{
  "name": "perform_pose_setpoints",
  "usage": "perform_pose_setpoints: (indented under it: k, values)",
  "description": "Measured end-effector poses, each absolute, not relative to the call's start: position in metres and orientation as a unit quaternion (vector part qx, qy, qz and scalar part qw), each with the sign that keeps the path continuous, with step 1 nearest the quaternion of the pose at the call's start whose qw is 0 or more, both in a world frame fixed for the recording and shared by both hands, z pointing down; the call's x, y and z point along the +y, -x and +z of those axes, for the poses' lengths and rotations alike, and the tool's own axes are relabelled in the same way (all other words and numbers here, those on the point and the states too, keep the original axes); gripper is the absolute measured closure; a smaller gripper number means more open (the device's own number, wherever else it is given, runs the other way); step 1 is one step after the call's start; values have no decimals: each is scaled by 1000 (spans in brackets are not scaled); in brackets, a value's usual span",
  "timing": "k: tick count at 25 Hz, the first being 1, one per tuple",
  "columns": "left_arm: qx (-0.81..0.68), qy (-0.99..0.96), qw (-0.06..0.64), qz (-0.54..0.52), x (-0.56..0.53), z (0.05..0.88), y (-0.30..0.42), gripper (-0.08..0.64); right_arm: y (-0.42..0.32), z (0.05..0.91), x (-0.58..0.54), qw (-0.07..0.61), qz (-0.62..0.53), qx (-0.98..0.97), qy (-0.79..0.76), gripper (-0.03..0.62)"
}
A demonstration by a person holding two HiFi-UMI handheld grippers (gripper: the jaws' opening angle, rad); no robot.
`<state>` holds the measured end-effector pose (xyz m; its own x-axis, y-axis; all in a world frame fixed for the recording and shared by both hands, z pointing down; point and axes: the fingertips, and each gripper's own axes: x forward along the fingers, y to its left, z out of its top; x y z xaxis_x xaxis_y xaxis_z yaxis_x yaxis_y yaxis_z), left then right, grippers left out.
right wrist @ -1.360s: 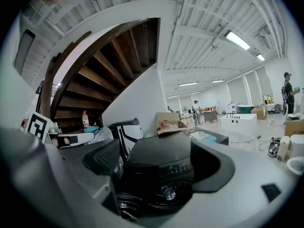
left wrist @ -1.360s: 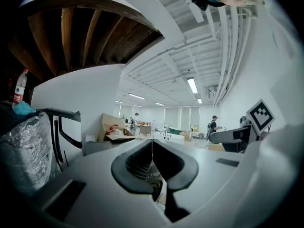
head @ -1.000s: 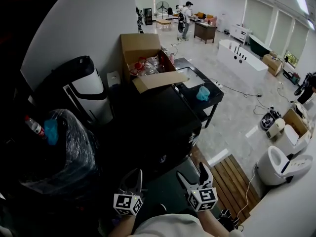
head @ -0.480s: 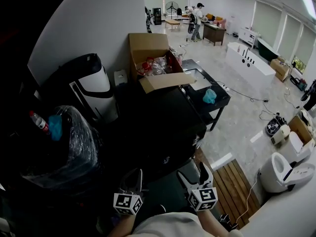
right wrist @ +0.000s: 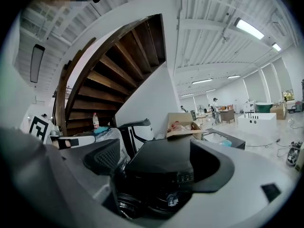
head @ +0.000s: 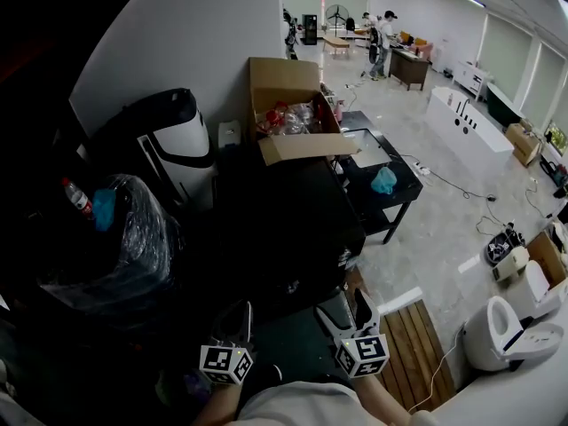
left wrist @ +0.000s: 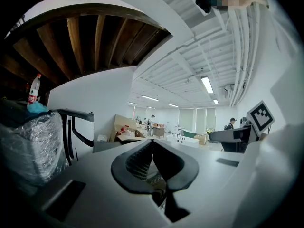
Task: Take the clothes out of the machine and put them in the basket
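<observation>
Black machine (head: 293, 224) sits in the centre of the head view, at 12 o'clock from both grippers, its top flat and dark; it is too dark there to tell a door or any clothes. The right gripper view adds a row of small pale marks (right wrist: 184, 177) on the machine's near front edge, which the head view does not resolve. Left gripper (head: 238, 316) is low in frame at 6 o'clock, jaws pressed together with nothing between. That reads only in the left gripper view, which looks over the room rather than at the machine. Right gripper (head: 346, 311) is just beside it at its 3 o'clock, jaws spread wide and empty; in its own view the machine top fills the gap. Cardboard box (head: 286, 91) is at the machine's 12 o'clock edge, one flap open toward the machine, with red and clear stuff inside. White-and-black appliance (head: 169, 145) is at 10 o'clock by the wall. Plastic-wrapped bag (head: 133, 256) is at 9 o'clock, with a bottle (head: 75, 195) at its top. Low black table (head: 377, 162) is at 2 o'clock with a teal cloth (head: 383, 180) on it. Wooden slats (head: 415, 344) lie on the floor at 4 o'clock. Both gripper views show the wooden staircase underside (right wrist: 118, 75) overhead, which the head view misses.
</observation>
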<state>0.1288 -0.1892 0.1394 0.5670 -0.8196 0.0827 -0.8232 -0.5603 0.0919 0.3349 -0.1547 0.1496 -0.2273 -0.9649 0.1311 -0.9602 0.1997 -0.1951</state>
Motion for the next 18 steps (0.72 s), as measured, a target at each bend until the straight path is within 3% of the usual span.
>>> perform_pose_setpoints:
  k: [10, 18]
  values:
    - [-510, -859, 43, 6, -140, 127, -192, 540, -392, 150, -131, -6, -115, 816, 566, 130]
    - [-537, -842, 39, 16, -124, 124, -194, 540, -406, 148, -125, 1, -117, 826, 551, 132]
